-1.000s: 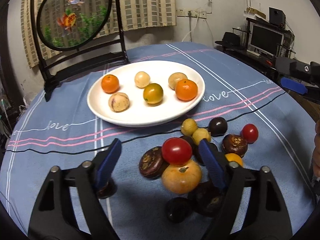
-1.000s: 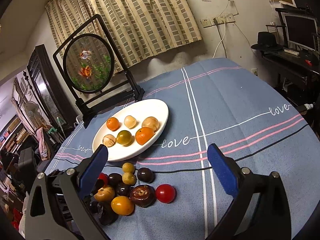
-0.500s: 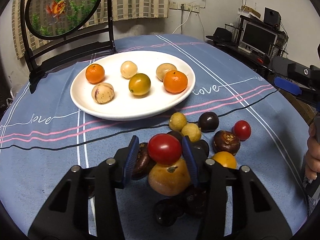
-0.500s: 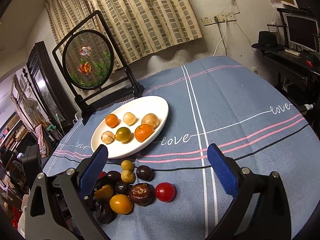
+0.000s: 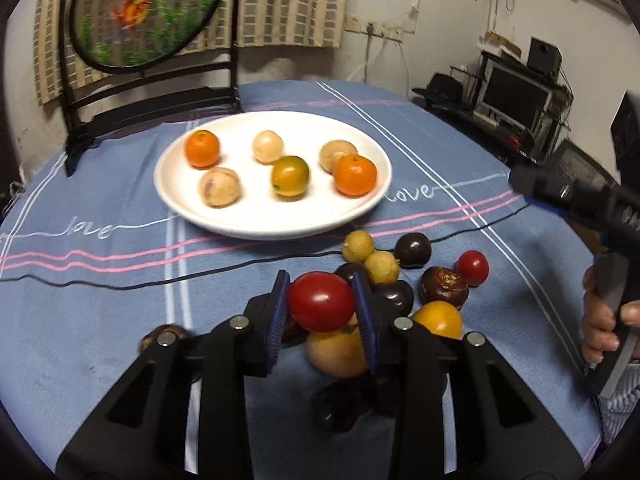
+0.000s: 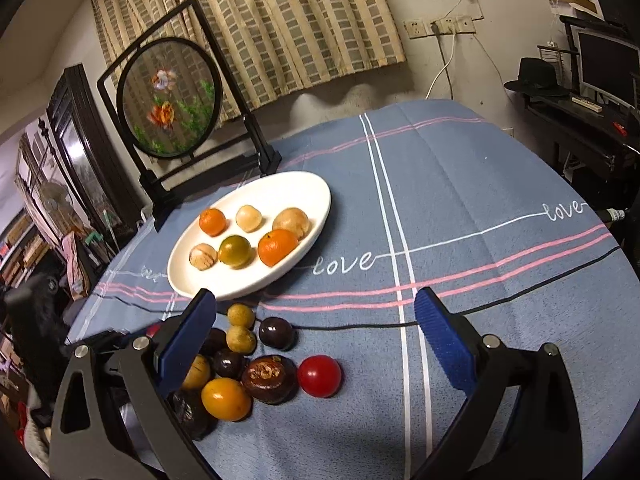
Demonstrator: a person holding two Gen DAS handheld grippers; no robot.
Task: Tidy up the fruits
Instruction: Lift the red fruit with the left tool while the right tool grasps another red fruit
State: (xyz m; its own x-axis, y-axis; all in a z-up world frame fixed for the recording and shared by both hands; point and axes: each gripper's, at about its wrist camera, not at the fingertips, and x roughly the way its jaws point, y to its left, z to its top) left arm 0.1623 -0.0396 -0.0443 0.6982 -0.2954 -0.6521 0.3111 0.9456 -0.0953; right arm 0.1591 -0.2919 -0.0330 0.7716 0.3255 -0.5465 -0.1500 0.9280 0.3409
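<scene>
My left gripper [image 5: 322, 304] is shut on a red tomato [image 5: 321, 301], its blue pads pressing both sides, above the pile of loose fruit [image 5: 400, 280] on the blue cloth. The pile holds yellow, dark purple, brown and orange fruits and a second red tomato [image 6: 319, 375]. A white plate [image 5: 360, 208] beyond carries several fruits, among them two oranges [image 5: 355, 175] and a green-yellow one [image 5: 290, 176]. My right gripper [image 6: 316, 332] stands open over the cloth, with the pile [image 6: 240, 360] by its left finger and nothing between its pads.
A black-framed round goldfish screen [image 6: 172, 100] stands behind the plate [image 6: 312, 216]. A desk with a monitor [image 6: 608, 64] and a hat is at the right. A person's hand [image 5: 604, 324] holds the right gripper's handle at the right edge of the left wrist view.
The left gripper's jaws closed from wide apart onto the red tomato atop the pile. The right gripper stayed open and nearly still.
</scene>
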